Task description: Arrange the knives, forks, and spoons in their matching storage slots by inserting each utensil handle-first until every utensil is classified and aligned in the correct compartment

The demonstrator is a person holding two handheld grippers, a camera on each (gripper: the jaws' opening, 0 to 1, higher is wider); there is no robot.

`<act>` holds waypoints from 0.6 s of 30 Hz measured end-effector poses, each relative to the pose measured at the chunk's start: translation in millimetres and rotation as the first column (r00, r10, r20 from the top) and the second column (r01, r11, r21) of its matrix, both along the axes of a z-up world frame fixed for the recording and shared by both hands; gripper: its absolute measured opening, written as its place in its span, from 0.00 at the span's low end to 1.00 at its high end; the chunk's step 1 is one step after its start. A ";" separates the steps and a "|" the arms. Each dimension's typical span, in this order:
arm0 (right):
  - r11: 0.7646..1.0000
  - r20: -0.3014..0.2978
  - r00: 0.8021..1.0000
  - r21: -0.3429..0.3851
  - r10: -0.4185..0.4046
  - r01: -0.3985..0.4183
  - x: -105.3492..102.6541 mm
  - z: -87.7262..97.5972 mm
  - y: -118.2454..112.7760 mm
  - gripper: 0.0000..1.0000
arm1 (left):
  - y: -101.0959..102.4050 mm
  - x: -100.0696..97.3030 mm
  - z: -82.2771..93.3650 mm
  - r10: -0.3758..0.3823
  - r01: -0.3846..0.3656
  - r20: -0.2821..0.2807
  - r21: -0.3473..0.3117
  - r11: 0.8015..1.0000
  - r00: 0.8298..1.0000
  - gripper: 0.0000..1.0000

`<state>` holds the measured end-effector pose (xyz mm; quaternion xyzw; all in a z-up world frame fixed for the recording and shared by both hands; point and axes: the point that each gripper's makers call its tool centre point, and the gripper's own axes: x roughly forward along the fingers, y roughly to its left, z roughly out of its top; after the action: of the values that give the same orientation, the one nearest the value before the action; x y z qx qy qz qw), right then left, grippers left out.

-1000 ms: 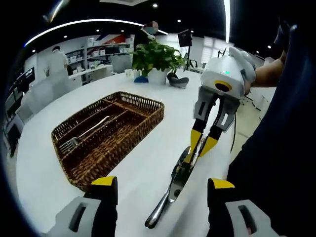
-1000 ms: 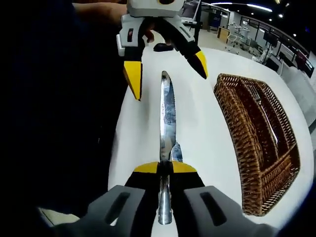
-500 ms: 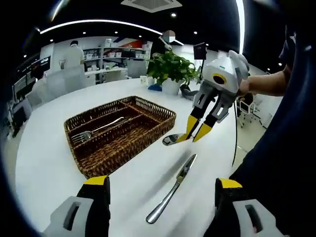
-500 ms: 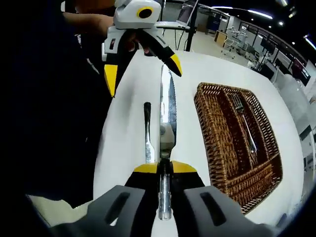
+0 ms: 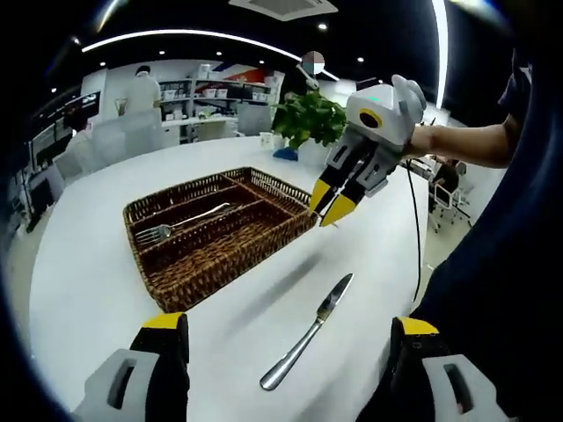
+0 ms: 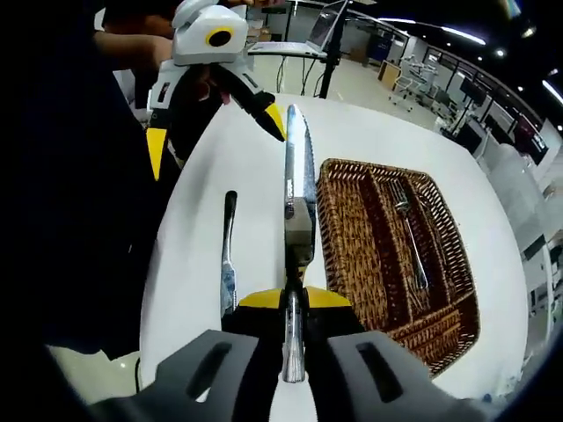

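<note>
The right gripper (image 6: 294,301) was clamped on the handle of a steel knife (image 6: 298,189), yellow-tipped jaws meeting around the shaft, the serrated blade pointing away above the white table (image 6: 193,237). In the left gripper view this gripper (image 5: 331,204) hung in the air over the near corner of the basket (image 5: 215,257), jaws angled down, with a bare forearm (image 5: 462,145) behind it; the knife it held could not be made out there.

The left gripper (image 5: 286,327) stood open, its yellow-tipped jaws spread wide and holding nothing; the right gripper view showed it (image 6: 215,114) from the front, jaws likewise splayed.

A second knife (image 5: 308,331), smooth and rounded at the handle, lay flat on the table just beside the basket (image 6: 361,237). The basket was dark brown wicker, rectangular, with long slots. One slot held a steel fork (image 5: 183,221), lying lengthwise (image 6: 409,233). A leafy potted plant (image 5: 310,119) stood at the far table edge.
</note>
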<state>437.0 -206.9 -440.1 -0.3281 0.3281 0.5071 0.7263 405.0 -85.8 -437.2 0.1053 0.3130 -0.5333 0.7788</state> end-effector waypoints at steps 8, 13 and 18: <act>1.000 0.032 0.999 0.011 -0.008 0.007 19.7 8.8 2.6 0.05 | 2.1 3.4 8.1 0.023 -0.023 0.023 -0.029 0.999 0.999 1.00; 1.000 0.045 0.999 0.009 0.004 -0.005 29.6 10.8 7.0 0.05 | 4.2 6.7 9.5 0.046 -0.045 0.037 -0.033 0.998 0.998 1.00; 1.000 0.055 0.998 -0.006 0.018 -0.018 38.3 11.3 9.9 0.05 | 7.1 7.2 7.8 0.060 -0.059 0.040 -0.026 0.998 0.997 1.00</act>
<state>475.3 -197.0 -428.8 -0.3469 0.3067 0.5035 0.7295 412.2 -78.7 -429.4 0.0972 0.2932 -0.5116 0.8018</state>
